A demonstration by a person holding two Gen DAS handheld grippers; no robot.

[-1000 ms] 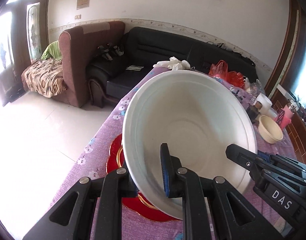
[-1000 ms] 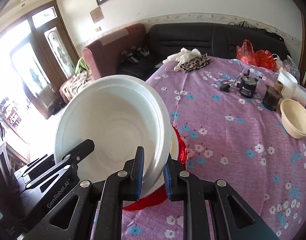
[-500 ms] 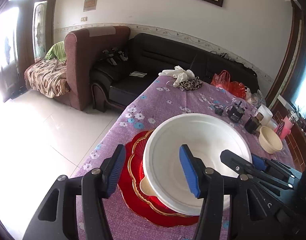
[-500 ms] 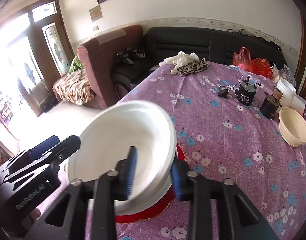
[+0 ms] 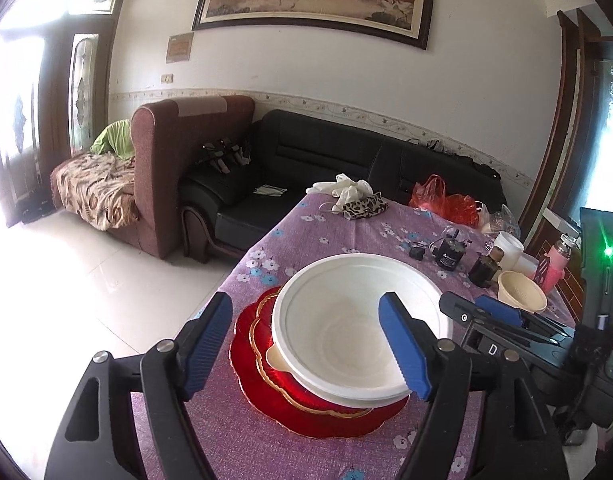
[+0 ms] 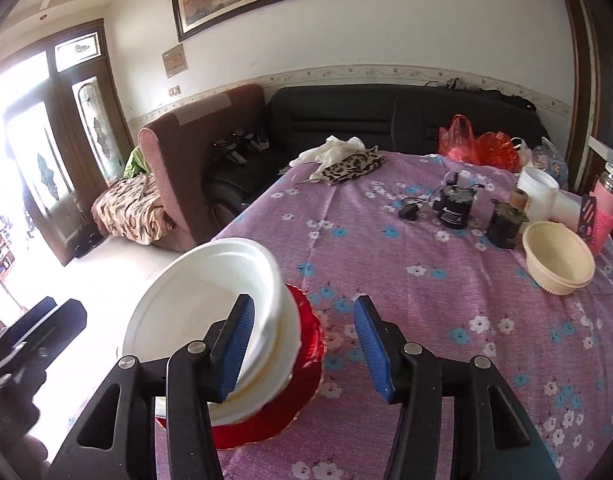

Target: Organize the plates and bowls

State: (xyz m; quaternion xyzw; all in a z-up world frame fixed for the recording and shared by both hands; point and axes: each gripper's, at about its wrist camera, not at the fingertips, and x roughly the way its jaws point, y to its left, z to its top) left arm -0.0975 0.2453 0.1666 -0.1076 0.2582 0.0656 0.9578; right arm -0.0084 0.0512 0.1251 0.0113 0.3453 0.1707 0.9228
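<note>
A: White bowl [image 5: 358,328] sits just ahead of the left hand-held gripper [image 5: 306,344], on a cream dish and the red plates [image 5: 306,396], near the bench [image 5: 386,240] edge.

B: Is either hand-held gripper gripping it?

A: No. The left one's jaws are opening with the bowl's near rim between them, pads clear of it. The right hand-held gripper [image 6: 302,344] is opening too: its left pad lies against the rim, with nothing between the jaws but bench.

B: Why stacked like that?

A: Probably to nest them, widest plates lowest, so the pile stands steady.

B: Anything left?

A: 1 cream bowl [image 6: 558,256] stands well beyond the right hand-held gripper, to its right, beside the black jars [image 6: 454,208]. Likely next.
</note>
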